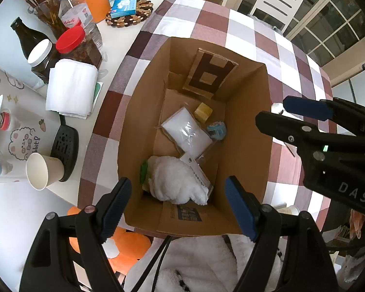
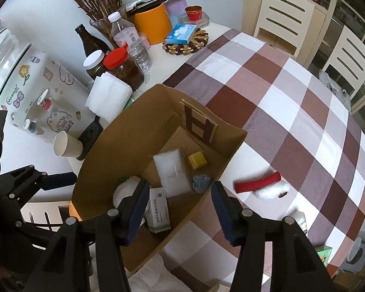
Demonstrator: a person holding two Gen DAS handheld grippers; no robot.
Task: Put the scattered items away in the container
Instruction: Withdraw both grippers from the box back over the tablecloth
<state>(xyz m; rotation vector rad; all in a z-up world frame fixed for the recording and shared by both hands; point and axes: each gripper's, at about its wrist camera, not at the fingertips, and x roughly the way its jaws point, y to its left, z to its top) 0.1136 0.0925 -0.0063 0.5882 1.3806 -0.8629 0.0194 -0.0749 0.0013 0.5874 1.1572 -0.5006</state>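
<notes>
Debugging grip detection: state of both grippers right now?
Left gripper: open, empty, over the cardboard box.
Right gripper: open, holding nothing, at the box's near edge.

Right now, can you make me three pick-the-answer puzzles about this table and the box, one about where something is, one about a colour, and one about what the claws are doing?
1. Where is the red and white plush toy?
A. in the cardboard box
B. on the checked tablecloth beside the box
C. on a chair

2. What colour is the small cube in the cardboard box?
A. yellow
B. green
C. black

3. What is the left claw holding?
A. a paper cup
B. a white towel
C. nothing

Answers:
1 B, it lies on the checked tablecloth outside the box wall.
2 A, it shows yellow in both views.
3 C, its jaws stand apart above the box.
</notes>
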